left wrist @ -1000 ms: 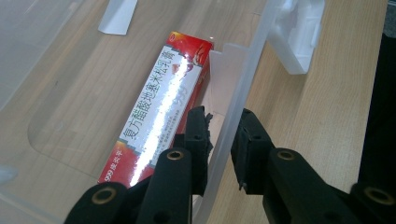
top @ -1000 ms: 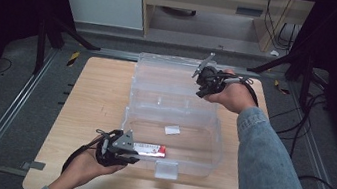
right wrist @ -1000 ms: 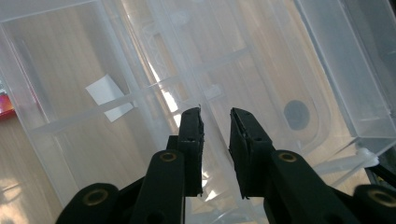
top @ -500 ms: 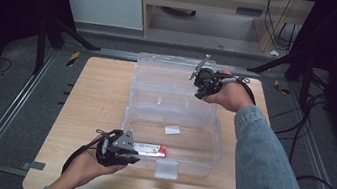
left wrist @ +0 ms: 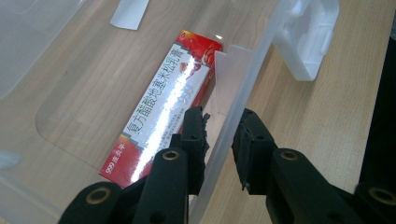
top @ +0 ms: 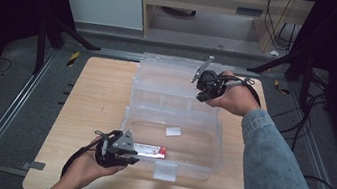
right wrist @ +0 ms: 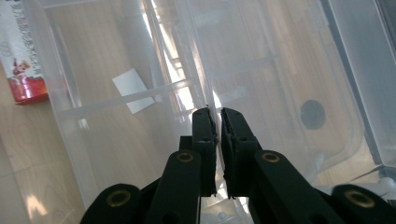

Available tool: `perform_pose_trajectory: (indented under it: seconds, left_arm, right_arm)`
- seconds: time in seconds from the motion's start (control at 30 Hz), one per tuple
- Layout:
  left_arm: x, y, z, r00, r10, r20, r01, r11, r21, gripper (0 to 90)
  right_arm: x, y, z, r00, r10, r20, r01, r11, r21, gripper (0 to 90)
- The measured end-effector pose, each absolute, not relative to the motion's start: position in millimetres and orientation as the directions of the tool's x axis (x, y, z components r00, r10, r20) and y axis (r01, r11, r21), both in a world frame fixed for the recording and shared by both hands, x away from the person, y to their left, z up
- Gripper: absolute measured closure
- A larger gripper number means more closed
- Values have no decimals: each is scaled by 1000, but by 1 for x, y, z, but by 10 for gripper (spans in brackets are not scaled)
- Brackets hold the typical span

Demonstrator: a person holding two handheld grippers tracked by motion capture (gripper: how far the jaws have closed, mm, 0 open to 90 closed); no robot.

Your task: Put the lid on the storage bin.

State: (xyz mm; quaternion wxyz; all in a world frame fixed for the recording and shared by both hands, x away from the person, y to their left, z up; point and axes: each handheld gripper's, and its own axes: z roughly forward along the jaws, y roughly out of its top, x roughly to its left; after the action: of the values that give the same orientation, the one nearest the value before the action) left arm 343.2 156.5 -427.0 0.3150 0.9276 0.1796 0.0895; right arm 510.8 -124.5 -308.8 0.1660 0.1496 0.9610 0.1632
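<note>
Fingers of the right gripper (right wrist: 215, 122) pinch the clear box's (top: 213, 152) hinged lid (top: 168, 82) at the far side; left gripper (left wrist: 219, 130) fingers straddle the near wall, spread, beside the red carton (left wrist: 163, 107) inside. Swing the lid slowly, steadying the box.

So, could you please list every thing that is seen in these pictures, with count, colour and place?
plastic box: 1, clear, middle of the table, open
lid: 1, clear, behind the box, hinged open
red carton: 1, red and silver with print, inside the box by its near wall
white slip: 1, white, on the box floor
front latch: 1, clear, on the near wall of the box
table: 1, light wood, under everything
left claw: 1, black, jaws astride the near wall of the box with a gap
right claw: 1, black, jaws closed on the thin edge of the lid
sleeve: 1, blue denim, right forearm
</note>
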Motion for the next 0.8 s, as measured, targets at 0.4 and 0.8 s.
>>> perform_pose_trajectory:
  seconds: [0.4,0.8]
  left_arm:
    - [343,156,-427,916,396,56,281,-736,616,732]
    - [345,152,-427,913,404,55,289,-737,612,733]
  right_arm:
    - [481,-127,-296,-904,322,-283,200,901,386,863]
    - [479,-130,-296,-900,328,-287,199,895,400,852]
